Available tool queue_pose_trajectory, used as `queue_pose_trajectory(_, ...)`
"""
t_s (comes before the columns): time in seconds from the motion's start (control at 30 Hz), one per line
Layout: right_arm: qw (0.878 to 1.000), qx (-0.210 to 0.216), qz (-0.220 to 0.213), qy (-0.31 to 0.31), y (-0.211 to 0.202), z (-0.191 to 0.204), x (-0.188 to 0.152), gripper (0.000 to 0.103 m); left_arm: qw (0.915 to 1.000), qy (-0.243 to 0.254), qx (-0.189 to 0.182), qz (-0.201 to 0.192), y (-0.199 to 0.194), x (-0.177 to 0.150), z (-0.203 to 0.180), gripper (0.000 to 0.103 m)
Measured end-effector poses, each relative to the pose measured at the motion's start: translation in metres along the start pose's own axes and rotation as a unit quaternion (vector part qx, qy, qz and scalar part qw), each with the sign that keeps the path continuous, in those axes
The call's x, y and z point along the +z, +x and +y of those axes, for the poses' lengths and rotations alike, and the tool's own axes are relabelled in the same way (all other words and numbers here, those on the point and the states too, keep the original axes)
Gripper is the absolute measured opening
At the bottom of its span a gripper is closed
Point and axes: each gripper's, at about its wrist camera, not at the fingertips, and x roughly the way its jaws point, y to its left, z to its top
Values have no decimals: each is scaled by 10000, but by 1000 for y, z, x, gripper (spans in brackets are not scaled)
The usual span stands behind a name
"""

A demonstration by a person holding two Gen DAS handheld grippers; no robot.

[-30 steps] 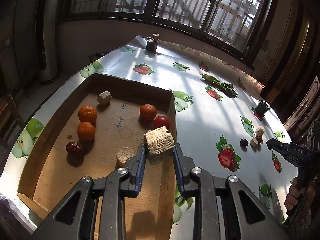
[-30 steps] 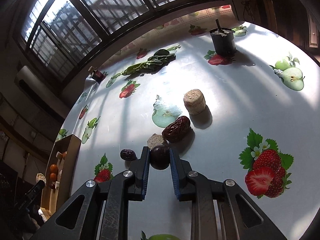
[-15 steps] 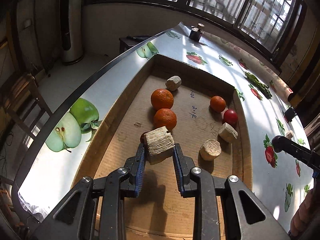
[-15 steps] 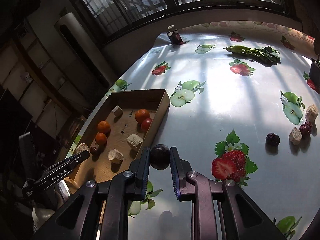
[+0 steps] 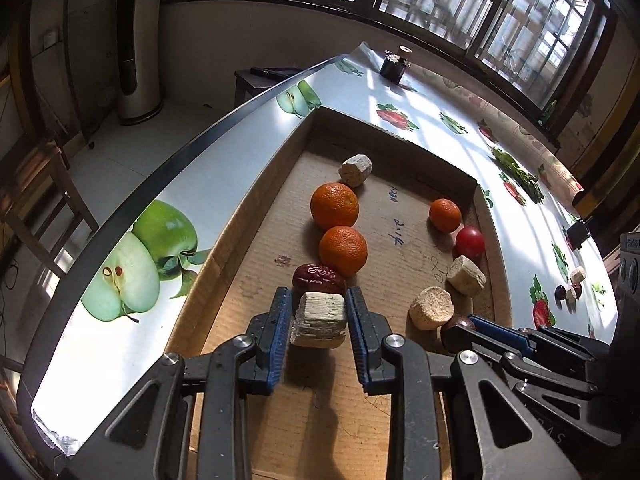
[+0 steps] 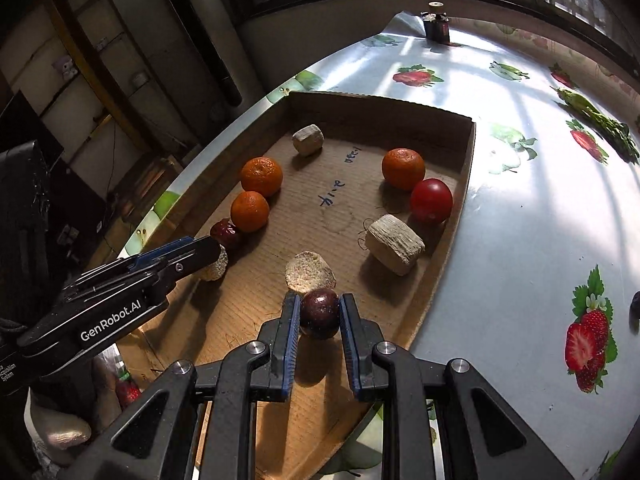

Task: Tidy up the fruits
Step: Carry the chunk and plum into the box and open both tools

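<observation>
Two grippers hold cargo over the cardboard tray: left gripper jaws clamp a pale block, right gripper jaws clamp a dark plum. Best practice: lower each to the bare floor at 6 o'clock, then part the jaws gently. Tray contents: three oranges, one tomato, one date, three pale chunks.
</observation>
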Motion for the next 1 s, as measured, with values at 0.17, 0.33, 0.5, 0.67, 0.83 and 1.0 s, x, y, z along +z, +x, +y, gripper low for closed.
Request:
queue_pose_trajectory(0.17, 9997, -220, -56, -119, 5, 4, 4, 22, 9998, -67, -20, -200, -14, 3, 4, 46)
queue_pose_trajectory(0.33, 9996, -213, -171, -88, -2, 5, 6, 35, 9991, -97, 107, -400, -30, 4, 5, 56)
queue_pose_trajectory(0.5, 9983, -274, -521, -1, -29, 0, -1, 46, 9963, 29, 530, -673, -42, 0, -4, 68)
queue_pose_trajectory(0.67, 9951, -476, -840, 196, -64, -19, -18, 51, 9930, 355, 682, -892, -54, -3, -31, 82)
queue_pose_trajectory(0.83, 9903, -779, -1025, 516, -96, -51, -39, 59, 9900, 768, 704, -952, -63, -14, -65, 82)
queue_pose_trajectory(1.0, 9854, -909, -1128, 897, -120, -82, -63, 59, 9860, 1145, 707, -987, -71, -27, -97, 82)
